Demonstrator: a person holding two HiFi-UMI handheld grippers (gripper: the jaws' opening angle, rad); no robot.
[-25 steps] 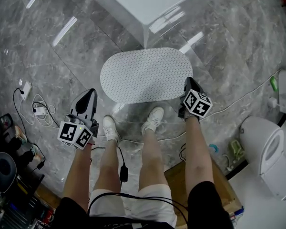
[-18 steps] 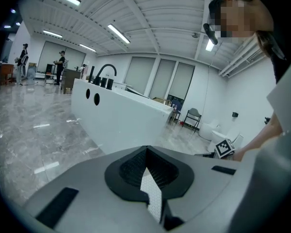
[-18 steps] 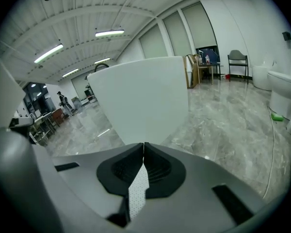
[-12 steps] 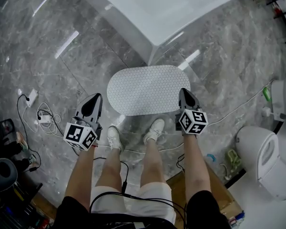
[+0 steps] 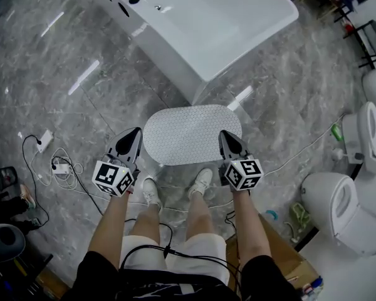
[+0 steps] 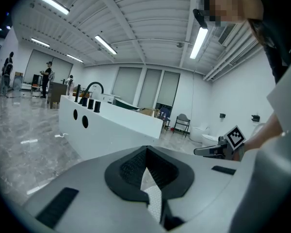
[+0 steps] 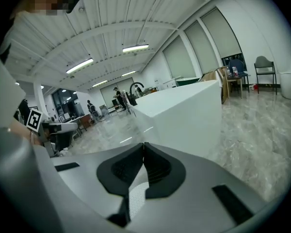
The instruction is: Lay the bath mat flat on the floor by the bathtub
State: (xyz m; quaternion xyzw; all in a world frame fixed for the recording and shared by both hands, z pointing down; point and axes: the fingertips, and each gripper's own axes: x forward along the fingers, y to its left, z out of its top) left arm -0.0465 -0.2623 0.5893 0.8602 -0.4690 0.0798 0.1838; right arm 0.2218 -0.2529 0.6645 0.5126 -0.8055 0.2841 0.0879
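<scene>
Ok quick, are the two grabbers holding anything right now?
Left gripper: shut, holding nothing.
Right gripper: shut, holding nothing; the bath mat is not gripped.

Open floor (image 5: 113, 99) lies left and right of the bath mat (image 5: 191, 133). The bathtub (image 5: 200, 24) blocks the far side, cables (image 5: 56, 165) clutter the near left, and toilets (image 5: 341, 212) crowd the right.

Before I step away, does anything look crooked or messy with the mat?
Nothing stands out: the bath mat lies flat without folds at the corner of the bathtub. Loose cables lie left of it.
</scene>
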